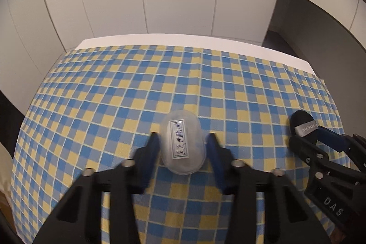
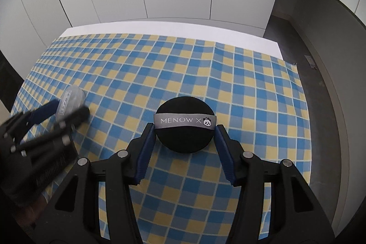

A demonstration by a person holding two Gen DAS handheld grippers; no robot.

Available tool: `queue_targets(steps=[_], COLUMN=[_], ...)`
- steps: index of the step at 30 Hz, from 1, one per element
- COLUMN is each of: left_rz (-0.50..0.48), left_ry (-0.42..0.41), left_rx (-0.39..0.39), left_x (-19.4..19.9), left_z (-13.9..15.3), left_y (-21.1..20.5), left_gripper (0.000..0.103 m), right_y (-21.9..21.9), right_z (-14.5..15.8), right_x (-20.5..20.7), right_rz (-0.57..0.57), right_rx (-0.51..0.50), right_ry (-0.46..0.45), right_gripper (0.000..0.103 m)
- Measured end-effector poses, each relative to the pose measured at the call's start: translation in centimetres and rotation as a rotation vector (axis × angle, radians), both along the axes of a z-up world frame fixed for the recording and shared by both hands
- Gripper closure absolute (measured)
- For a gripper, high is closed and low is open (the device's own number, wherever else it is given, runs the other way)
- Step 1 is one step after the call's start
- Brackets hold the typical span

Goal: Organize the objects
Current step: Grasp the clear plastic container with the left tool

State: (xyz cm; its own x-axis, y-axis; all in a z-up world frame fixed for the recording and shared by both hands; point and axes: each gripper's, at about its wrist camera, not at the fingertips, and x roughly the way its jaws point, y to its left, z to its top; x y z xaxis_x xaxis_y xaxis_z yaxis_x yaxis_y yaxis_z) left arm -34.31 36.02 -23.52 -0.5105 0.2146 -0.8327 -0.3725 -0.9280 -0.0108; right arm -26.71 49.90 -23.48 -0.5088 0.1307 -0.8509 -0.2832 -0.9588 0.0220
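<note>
Both claws are closed on something: the left gripper (image 1: 183, 141) has its blue-padded fingers pressed against the two sides of a translucent, frosted oval case (image 1: 183, 143), and the right gripper (image 2: 184, 129) clamps a round black powder puff (image 2: 184, 125) between its pads. The case carries a white label with handwritten blue characters running lengthwise; they look like Chinese script, but I cannot make them out. Across the puff runs a grey ribbon (image 2: 185, 121) printed "MENOW X" followed by a small panda face. Seen from the left wrist, the right gripper's black body shows the white letters "DAS". Case and puff both sit over a blue, yellow and grey checked tablecloth (image 1: 114, 88) that covers a white table (image 2: 160, 26), the case to the left of the puff and well apart from it.
</note>
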Motion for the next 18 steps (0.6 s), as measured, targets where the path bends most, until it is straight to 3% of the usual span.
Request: queue_targets(steps=[4,18], left_rz=[0.008,-0.013], left_ry=[-0.026,-0.019], left_rx=[0.009,0.059], left_x=[0.6,5.4], left_z=[1.1,7.6], left_y=[-0.7,-3.3], left_gripper=[0.064,0.064], right_y=[0.4,-1.7], right_z=[0.2,6.1], right_x=[0.2,3.8], right_rz=[-0.007,-0.051], right_rx=[-0.031,-0.036], right_ry=[-0.001,0.012], right_gripper=[0.048,0.048])
